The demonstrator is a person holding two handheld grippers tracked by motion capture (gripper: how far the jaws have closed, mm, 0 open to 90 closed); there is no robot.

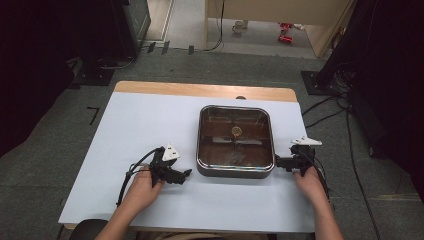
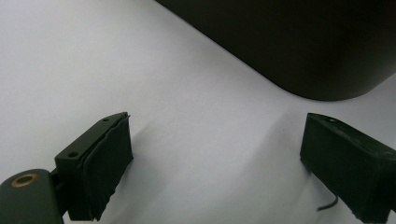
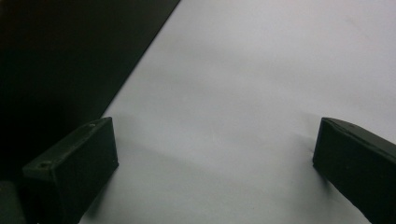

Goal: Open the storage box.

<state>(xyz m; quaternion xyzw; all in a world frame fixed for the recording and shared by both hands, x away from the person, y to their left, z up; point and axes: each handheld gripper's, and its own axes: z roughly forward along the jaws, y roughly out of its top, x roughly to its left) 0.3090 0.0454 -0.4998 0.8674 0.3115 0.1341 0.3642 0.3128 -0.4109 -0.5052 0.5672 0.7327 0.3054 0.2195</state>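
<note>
Both tongs, left (image 1: 186, 174) and right (image 1: 278, 162), gape empty beside the square, dark, liquid-filled metal pan (image 1: 235, 172) on the white counter (image 1: 145, 125). Uneven lifting would likely slop it; smooth walls may slip.

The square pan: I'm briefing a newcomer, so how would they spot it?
Find the white table. The square pan sits right of its middle, between the two hand-held grippers. It is dark, shiny metal with rounded corners, a small round spot inside.

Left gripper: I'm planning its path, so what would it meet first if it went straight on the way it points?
Probably the dark outer wall of the square metal pan, near its rounded corner. The left gripper, jaws open and empty, points at it over the white tabletop.
</note>
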